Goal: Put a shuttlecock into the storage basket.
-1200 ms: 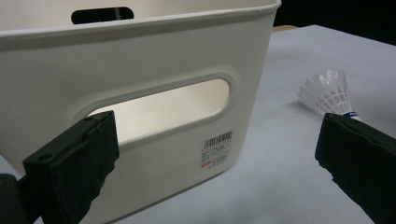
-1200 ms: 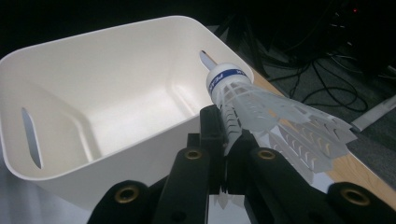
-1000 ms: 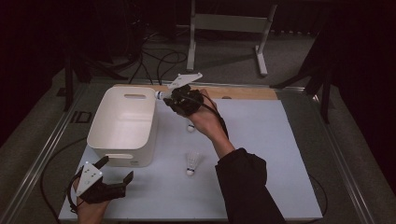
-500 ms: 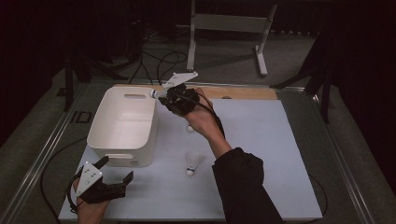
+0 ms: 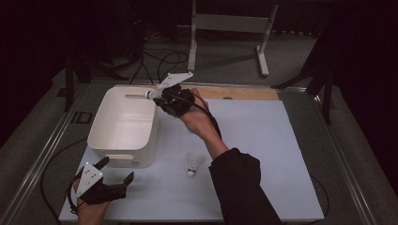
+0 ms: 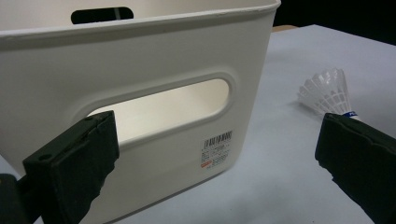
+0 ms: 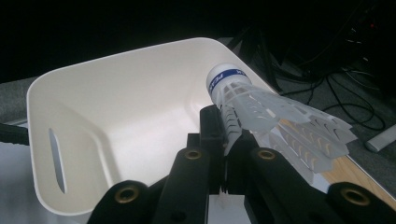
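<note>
- White plastic feathers of a shuttlecock (image 7: 261,112) sit pinched between the jaws of the right hand-held gripper (image 7: 227,140), which are pressed together on the skirt.
- In the high view the right hand-held gripper (image 5: 159,96) hangs above the far right corner of the white bin (image 5: 105,140), with the held shuttlecock's cork (image 5: 148,94) over the bin's rim.
- Its long axis lies close to level; the rounded cork end with the blue band points away from the hand, towards the bin's inside, and the flared skirt points back towards the jaws.
- The left hand-held gripper (image 5: 117,171) rests near the front left corner of the counter (image 5: 263,140), just in front of the bin, with its jaws spread wide and nothing between them.
- From the left gripper view, the left hand-held gripper (image 6: 219,158) faces the bin's near wall (image 6: 154,60) with its handle slot and a small barcode label (image 6: 216,148).
- A second shuttlecock (image 5: 192,164) lies on the counter to the right of the bin, apart from both grippers, cork towards the person and skirt pointing away.
</note>
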